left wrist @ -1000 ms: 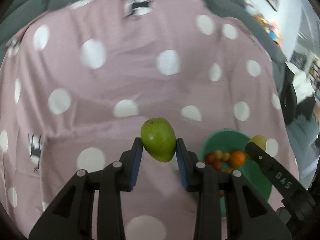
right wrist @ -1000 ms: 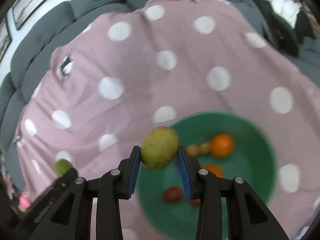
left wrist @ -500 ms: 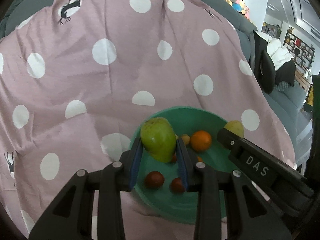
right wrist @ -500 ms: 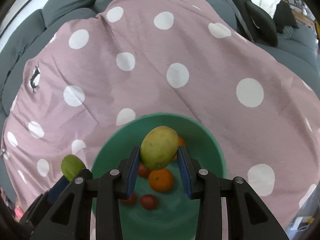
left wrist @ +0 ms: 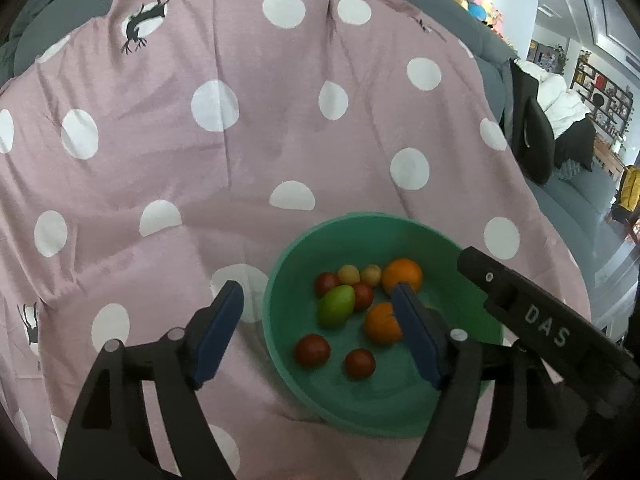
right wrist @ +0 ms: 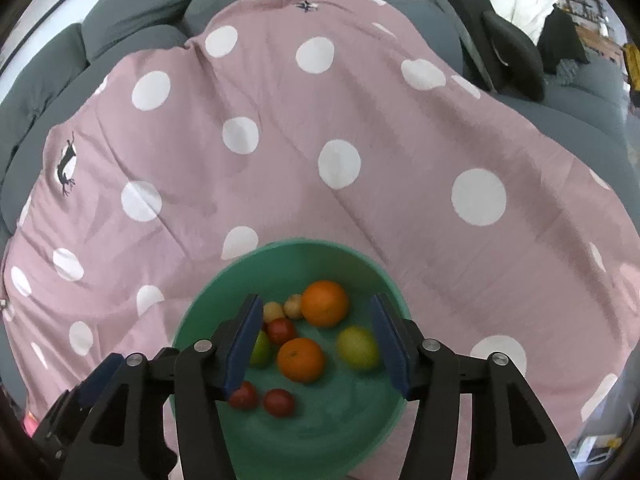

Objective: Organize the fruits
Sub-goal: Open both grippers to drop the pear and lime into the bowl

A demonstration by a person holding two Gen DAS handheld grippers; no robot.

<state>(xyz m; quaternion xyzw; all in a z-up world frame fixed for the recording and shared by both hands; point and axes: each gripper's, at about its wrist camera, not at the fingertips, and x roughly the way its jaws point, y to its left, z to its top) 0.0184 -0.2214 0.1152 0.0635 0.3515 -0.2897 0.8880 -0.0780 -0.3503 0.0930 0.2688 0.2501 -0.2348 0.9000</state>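
Blanket (left wrist: 280,140) pink, white-dotted, over grey sofa (right wrist: 140,12) | both grippers' fingers just spreading, empty

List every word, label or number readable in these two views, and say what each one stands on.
"DAS": white letters on the black arm of the right claw, seen in the left wrist view beside the round green plastic bowl.
Far shelves and wall pictures in the room behind: too small and blurred to read.
Right wrist view: no readable text.
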